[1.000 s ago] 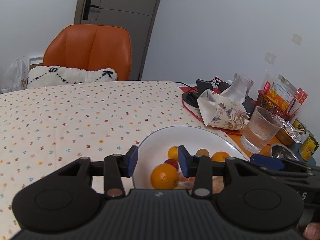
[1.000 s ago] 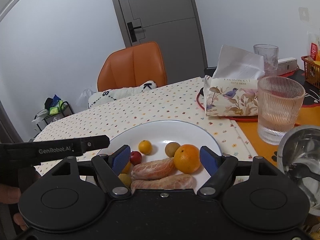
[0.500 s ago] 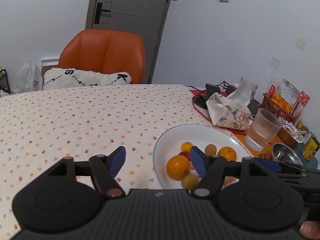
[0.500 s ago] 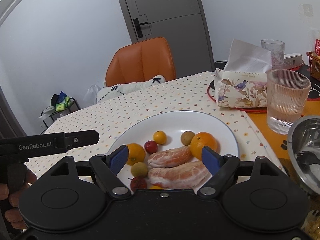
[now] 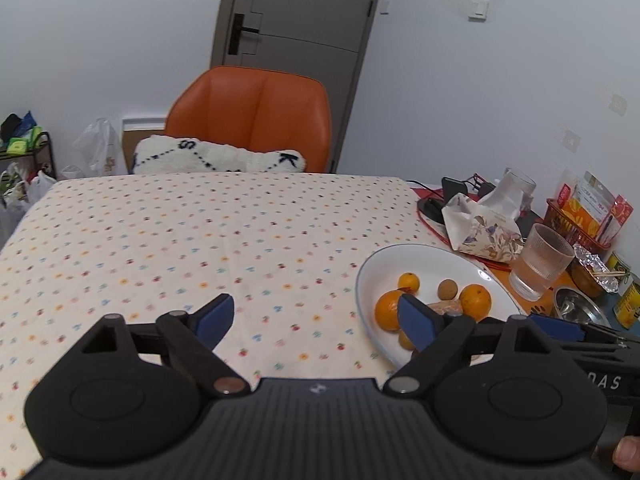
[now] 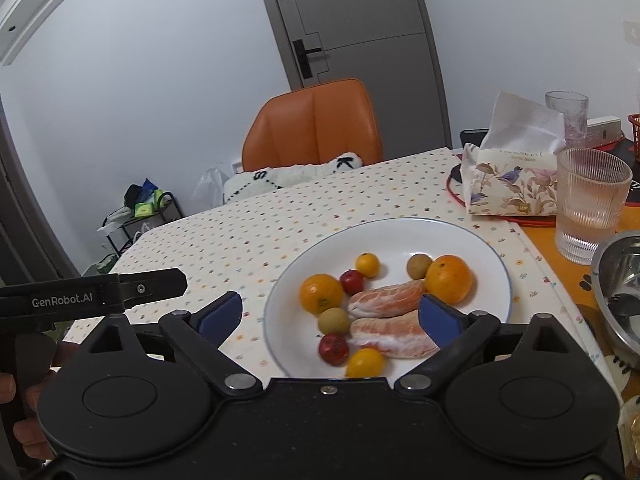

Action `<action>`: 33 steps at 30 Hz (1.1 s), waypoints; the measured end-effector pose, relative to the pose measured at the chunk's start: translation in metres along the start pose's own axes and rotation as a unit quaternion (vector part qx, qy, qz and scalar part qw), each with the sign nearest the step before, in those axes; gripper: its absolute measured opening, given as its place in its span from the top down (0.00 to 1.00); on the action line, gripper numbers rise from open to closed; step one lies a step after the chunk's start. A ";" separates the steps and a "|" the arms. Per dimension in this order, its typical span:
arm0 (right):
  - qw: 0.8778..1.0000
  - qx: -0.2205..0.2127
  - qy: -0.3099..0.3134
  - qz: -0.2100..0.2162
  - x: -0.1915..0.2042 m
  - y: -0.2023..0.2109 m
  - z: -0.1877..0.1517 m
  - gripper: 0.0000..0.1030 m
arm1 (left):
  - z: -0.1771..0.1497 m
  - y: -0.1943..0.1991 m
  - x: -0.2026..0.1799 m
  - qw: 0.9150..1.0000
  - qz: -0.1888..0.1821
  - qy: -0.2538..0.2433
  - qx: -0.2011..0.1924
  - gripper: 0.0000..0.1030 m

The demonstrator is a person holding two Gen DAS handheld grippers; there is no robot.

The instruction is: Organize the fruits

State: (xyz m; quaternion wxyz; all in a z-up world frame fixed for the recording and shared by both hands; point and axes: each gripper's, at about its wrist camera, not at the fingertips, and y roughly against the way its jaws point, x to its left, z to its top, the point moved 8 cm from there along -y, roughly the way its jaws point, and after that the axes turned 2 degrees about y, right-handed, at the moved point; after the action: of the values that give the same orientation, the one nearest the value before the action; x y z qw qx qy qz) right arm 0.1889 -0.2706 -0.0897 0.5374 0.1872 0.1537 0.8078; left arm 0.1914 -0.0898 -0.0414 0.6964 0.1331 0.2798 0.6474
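The fruit lies on a white plate (image 6: 460, 236) on the dotted tabletop (image 6: 248, 236), just ahead of the right tongs (image 6: 330, 312). Between those tongs' blue pads sit two peeled citrus segments (image 6: 386, 300), one behind the other, with a small brown fruit (image 6: 334, 319), a red one (image 6: 333, 348) and a yellow one (image 6: 365, 362) close in front of the frame. Further out from the right tongs are an orange (image 6: 321, 293) toward the left pad, another red fruit (image 6: 352, 281), a small yellow-orange fruit (image 6: 367, 265), a second brown fruit (image 6: 419, 266) and a larger orange (image 6: 449, 279) just beyond the right pad. The right tongs are spread wide, holding nothing and touching no fruit.

The left tongs (image 5: 316, 318) are also spread wide and empty, over bare cloth; the plate lies at their right, with their right pad overlapping the near orange in view. Whether it touches that fruit cannot be told.

Beyond the plate, to the right of both tongs, stand a floral tissue pack (image 6: 512, 184) and a ribbed glass (image 6: 592, 204) of water, with a steel bowl (image 6: 620, 296) nearer at the far right. Across the tabletop, straight ahead, is an orange chair (image 5: 252, 116) with a white cushion (image 5: 216, 158).
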 end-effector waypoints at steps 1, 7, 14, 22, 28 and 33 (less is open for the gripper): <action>1.000 -0.001 0.001 0.001 0.003 0.003 0.000 0.05 | -0.001 0.005 0.003 1.000 0.002 0.001 -0.002 0.12; 1.000 -0.006 0.012 0.001 0.019 0.020 -0.004 0.00 | -0.008 0.030 0.016 1.000 0.010 0.011 -0.010 0.08; 1.000 -0.003 0.021 -0.005 0.034 0.038 -0.013 0.00 | -0.017 0.060 0.031 0.999 0.015 0.020 -0.019 0.06; 1.000 0.000 0.026 -0.009 0.047 0.059 -0.024 0.00 | -0.030 0.089 0.044 1.000 0.018 0.019 -0.016 0.05; 0.999 -0.004 0.032 -0.002 0.059 0.075 -0.024 0.00 | -0.033 0.114 0.051 0.999 0.026 0.011 -0.024 0.05; 0.999 -0.010 0.035 0.008 0.071 0.090 -0.024 0.00 | -0.034 0.135 0.058 0.999 0.032 0.005 -0.029 0.00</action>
State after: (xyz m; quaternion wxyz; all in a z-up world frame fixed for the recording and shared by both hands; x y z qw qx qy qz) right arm 0.0800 -0.2399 -0.0604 0.5267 0.1547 0.1630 0.8198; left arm 0.0604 -0.0218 -0.0077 0.6774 0.1186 0.2593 0.6781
